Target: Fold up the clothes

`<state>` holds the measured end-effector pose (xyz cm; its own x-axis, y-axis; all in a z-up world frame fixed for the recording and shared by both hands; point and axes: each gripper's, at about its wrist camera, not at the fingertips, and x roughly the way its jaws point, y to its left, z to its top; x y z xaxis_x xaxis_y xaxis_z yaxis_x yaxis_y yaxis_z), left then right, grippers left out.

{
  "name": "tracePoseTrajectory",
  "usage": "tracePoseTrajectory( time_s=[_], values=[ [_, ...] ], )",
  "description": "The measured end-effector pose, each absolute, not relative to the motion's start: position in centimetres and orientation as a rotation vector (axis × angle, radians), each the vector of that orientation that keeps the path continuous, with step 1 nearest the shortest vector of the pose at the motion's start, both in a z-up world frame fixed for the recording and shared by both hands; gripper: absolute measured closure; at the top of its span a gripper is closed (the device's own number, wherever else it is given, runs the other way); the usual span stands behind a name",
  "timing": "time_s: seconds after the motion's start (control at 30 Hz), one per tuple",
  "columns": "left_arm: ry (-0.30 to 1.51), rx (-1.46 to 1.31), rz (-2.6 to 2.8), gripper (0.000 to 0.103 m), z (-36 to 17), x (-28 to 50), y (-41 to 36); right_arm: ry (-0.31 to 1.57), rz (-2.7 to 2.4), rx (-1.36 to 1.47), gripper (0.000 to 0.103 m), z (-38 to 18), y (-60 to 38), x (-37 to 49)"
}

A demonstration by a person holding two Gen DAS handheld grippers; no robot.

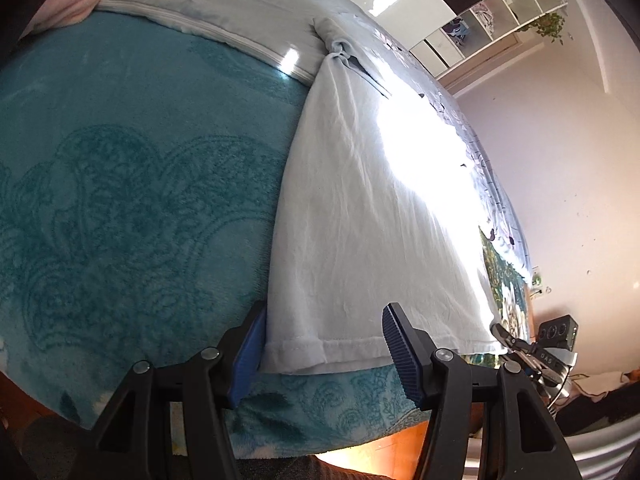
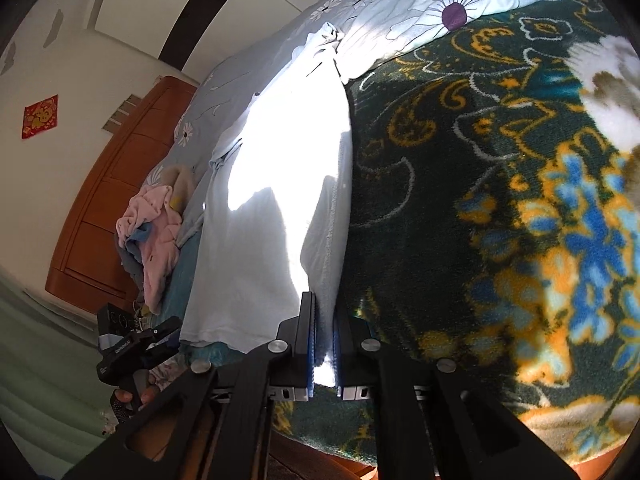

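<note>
Just one white garment [image 1: 360, 208] between two tools: left tool [image 1: 324, 354], right tool [image 2: 325, 344].

Your white garment [image 1: 360, 220] is laid out flat on the bed, running lengthwise from the near edge toward the far end. It's thin cotton-looking stuff, lightly creased, with a stitched hem along the near edge [image 2: 212, 336]. The far end is bunched into a little knot of fabric. Sun hits the middle and right part hard, so detail is washed out there. Left side lies on teal blanket, right side on dark floral.
</note>
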<state>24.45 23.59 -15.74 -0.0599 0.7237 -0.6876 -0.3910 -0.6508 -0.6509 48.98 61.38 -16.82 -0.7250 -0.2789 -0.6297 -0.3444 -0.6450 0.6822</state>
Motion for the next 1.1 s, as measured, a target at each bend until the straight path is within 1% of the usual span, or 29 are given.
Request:
tracePoseTrajectory(
  time_s=[0.13,0.23,0.33,0.37,0.4,0.43,0.47,0.5,0.53,0.6,0.77,0.87,1.03,1.07,1.1],
  values=[
    [-0.432,-1.433,1.781,0.041,-16.0,24.4,22.6,1.270,2.546,-1.151,0.098,-17.0,62.0,49.6],
    [-0.477,-1.436,1.764,0.041,-16.3,24.4,22.1,1.297,2.519,-1.160,0.098,-17.7,62.1,49.8],
    [-0.510,-1.441,1.760,0.044,-16.6,24.3,21.8,1.333,2.519,-1.143,0.098,-17.9,62.3,50.0],
    [-0.506,-1.442,1.770,0.049,-16.7,24.0,21.9,1.331,2.524,-1.146,0.098,-17.9,62.2,50.0],
    [-0.485,-1.446,1.791,0.058,-16.5,23.9,21.9,1.331,2.526,-1.147,0.098,-17.9,62.3,50.1],
    [-0.460,-1.450,1.814,0.063,-16.3,23.7,22.0,1.332,2.527,-1.147,0.098,-17.9,62.4,50.3],
    [-0.445,-1.455,1.833,0.075,-16.3,23.7,21.9,1.332,2.529,-1.147,0.098,-17.9,62.5,50.4],
    [-0.434,-1.458,1.851,0.093,-16.4,23.8,21.9,1.337,2.530,-1.144,0.098,-17.9,62.5,50.4],
    [-0.432,-1.466,1.859,0.099,-16.5,23.8,21.7,1.340,2.532,-1.145,0.098,-17.9,62.5,50.4],
    [-0.450,-1.444,1.878,0.099,-16.3,24.1,21.2,1.330,2.532,-1.143,0.098,-17.9,62.4,50.5],
    [-0.425,-1.346,1.942,0.099,-14.4,24.9,19.9,1.256,2.554,-1.160,0.099,-16.9,61.6,50.7],
    [-0.373,-1.383,1.963,0.099,-15.2,24.5,20.4,1.230,2.553,-1.187,0.099,-17.2,61.2,50.6],
    [-0.350,-1.420,1.947,0.099,-16.7,24.4,20.9,1.266,2.553,-1.174,0.099,-18.3,61.3,50.8],
    [-0.352,-1.413,1.950,0.098,-16.7,24.4,20.9,1.270,2.557,-1.169,0.099,-18.4,61.3,50.8],
    [-0.359,-1.416,1.949,0.096,-16.7,24.3,20.9,1.252,2.568,-1.170,0.099,-18.3,61.2,50.8]
  ],
)
